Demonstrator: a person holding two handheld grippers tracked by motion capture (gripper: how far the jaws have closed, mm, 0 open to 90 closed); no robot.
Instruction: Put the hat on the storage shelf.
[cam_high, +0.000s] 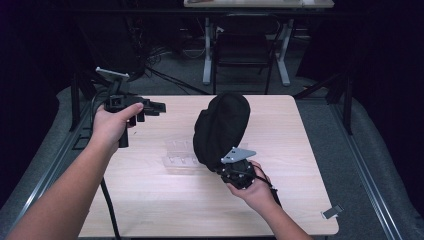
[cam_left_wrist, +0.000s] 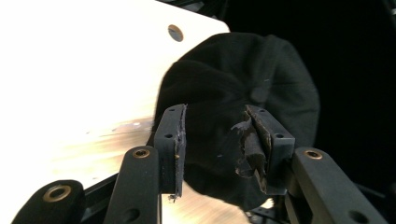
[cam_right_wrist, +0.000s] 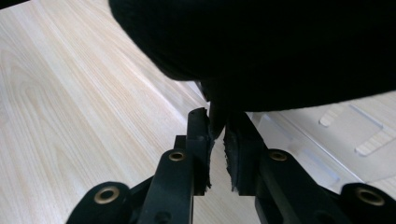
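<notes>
The right gripper is pinching the black beanie's edge, holding it up over the wooden table. The left gripper, jaws apart, is hovering well away. That thin hold looks likely to slip, dropping it onto the clear tray.

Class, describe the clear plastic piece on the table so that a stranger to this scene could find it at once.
Start at the light wooden table. Near its middle, the right tongs hold up a black cloth hat. The clear plastic holder lies flat just left of it, partly under the hat: see-through with small slots, unlike everything dark around it.
</notes>
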